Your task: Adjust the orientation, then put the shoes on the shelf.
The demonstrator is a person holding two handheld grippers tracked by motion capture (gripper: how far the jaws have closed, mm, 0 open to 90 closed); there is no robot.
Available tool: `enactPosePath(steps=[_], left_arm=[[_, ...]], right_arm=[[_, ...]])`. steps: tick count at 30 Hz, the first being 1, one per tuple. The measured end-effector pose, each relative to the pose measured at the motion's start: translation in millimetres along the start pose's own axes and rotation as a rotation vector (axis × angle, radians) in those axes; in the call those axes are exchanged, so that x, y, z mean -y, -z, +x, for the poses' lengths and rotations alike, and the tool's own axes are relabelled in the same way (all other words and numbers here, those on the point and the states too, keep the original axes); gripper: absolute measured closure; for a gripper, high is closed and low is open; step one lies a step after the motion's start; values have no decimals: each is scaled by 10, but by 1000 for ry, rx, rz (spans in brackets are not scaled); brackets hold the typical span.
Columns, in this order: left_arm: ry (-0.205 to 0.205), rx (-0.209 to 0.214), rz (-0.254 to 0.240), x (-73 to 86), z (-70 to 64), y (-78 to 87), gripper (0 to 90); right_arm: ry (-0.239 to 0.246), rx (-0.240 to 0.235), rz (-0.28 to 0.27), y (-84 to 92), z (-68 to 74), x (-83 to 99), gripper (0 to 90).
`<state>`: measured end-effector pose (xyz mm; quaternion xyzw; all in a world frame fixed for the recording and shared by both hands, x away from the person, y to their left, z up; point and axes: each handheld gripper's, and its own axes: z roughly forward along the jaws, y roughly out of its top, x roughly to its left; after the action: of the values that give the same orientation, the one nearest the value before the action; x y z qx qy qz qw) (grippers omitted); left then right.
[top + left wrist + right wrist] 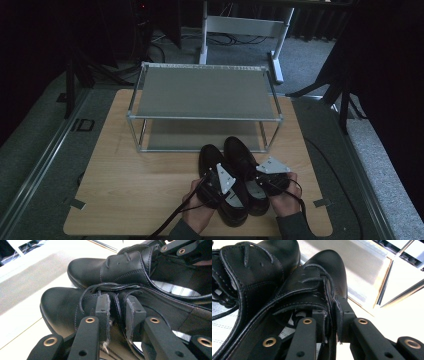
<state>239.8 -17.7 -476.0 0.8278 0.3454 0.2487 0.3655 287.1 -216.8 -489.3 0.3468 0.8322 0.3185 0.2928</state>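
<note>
Two black leather lace-up shoes stand side by side near the table's front edge, toes toward the rack. On the left shoe (211,156) (60,307) my left gripper (212,188) (117,311) is shut, its pads pinching the upper edge by the laces. The right shoe (236,149) (329,267) has its outer side wall clamped between the pads of my right gripper (261,184) (332,320), which is shut on it. Both hands come in from the bottom edge. Each gripper view also has the other shoe alongside (87,270) (262,262).
A two-tier metal shoe rack (205,92) (362,262) stands just beyond the shoes, both shelves bare. The wooden tabletop (130,175) spreads to the left of the shoes. White desk legs (240,25) and cables lie on the floor behind.
</note>
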Motion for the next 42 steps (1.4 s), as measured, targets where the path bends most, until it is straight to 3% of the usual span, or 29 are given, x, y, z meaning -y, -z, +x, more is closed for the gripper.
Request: enactPosePath(steps=[4, 5, 9, 18, 22, 27, 30, 34, 38, 42], left_arm=[[10, 30, 3, 25, 42, 19, 702], [24, 61, 3, 43, 86, 37, 672], [59, 100, -10, 62, 165, 84, 576], [107, 137, -68, 74, 364, 275, 504], [126, 125, -89, 110, 488, 355, 493], [160, 77, -70, 220, 704, 393, 487], [173, 64, -61, 273, 767, 398, 487], [218, 19, -36, 409, 911, 394, 487], [230, 4, -23, 462, 989, 405, 484], [245, -23, -4, 564, 1084, 423, 482]], right_arm=[[-5, -6, 19, 1, -3, -8, 721], [-26, -26, 26, 9, -25, 2, 652], [-73, -76, 31, 51, -81, 42, 561], [-54, -72, 35, 221, -69, 8, 493], [-66, -72, 19, 308, -60, 17, 448], [-116, -84, -10, 406, -90, -40, 411], [-125, -85, -15, 421, -90, -57, 412], [-141, -76, 4, 418, -62, -82, 468], [-147, -81, 13, 427, -28, -97, 504], [-216, -107, 58, 429, 25, -133, 520]])
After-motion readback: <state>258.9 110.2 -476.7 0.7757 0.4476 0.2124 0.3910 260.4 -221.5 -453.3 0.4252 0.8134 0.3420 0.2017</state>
